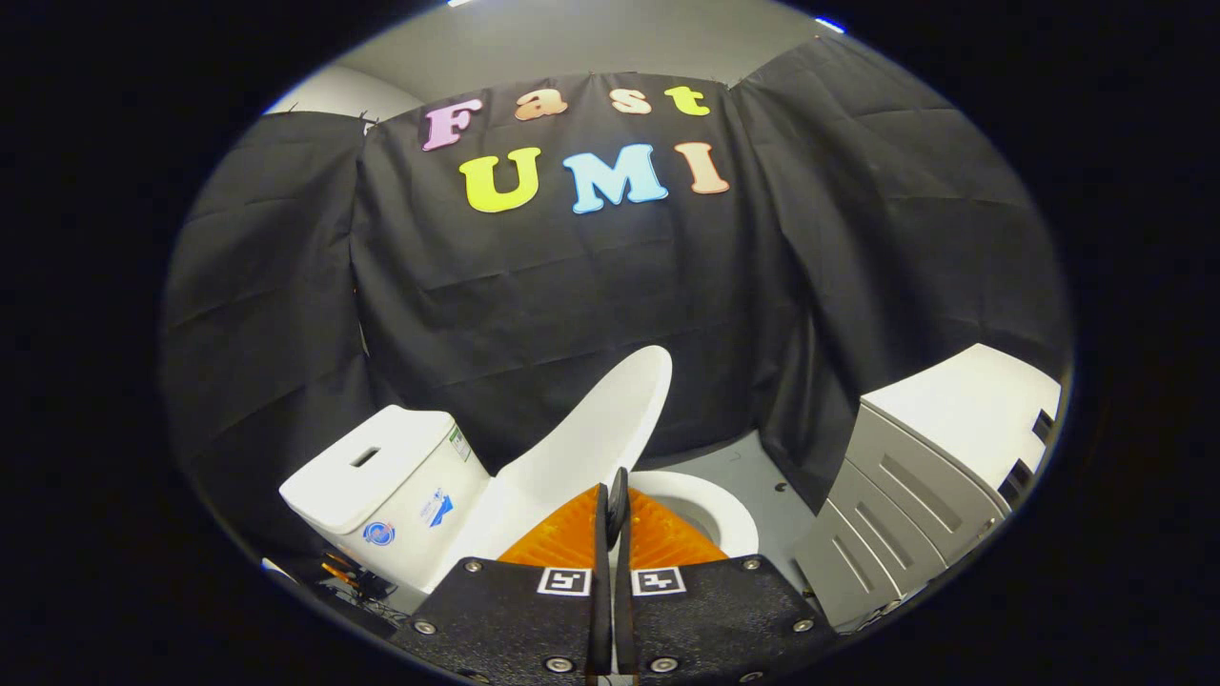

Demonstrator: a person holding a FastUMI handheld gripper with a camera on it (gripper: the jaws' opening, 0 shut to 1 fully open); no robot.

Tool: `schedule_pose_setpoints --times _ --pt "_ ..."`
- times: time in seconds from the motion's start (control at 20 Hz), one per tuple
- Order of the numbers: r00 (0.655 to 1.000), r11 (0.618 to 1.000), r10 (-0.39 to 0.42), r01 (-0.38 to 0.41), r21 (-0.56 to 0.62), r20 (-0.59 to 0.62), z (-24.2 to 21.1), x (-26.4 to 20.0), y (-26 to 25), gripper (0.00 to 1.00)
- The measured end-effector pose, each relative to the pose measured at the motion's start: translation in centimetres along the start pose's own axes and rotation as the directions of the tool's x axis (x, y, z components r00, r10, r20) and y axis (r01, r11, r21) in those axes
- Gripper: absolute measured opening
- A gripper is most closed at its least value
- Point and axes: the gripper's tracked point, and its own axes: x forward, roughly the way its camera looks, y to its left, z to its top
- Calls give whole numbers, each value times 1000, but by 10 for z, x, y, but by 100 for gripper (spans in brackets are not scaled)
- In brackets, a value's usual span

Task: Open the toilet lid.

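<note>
The gripper (611, 519) has its two fingers closed together with nothing between them. Just beyond the fingertips, the smooth white plastic toilet lid (596, 433) stands raised and tilted back towards the white ceramic cistern (381, 486). The white seat ring (710, 505) lies exposed beside a grey cabinet (905, 505).

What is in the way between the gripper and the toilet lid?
Nothing visible is. The gripper has its fingers closed together, holding nothing, and the toilet lid stands raised just beyond them, leaning back toward the tank. The seat below is uncovered.
</note>
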Motion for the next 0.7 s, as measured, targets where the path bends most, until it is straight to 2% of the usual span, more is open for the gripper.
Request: schedule_pose_setpoints --times 0.25,0.55,0.7 --pt "999 996 -46 47 -80 17 19 -4 24 1" --pt "997 991 -49 55 -123 58 44 -5 62 1" --pt "996 992 -22 32 -126 81 53 -5 85 1"
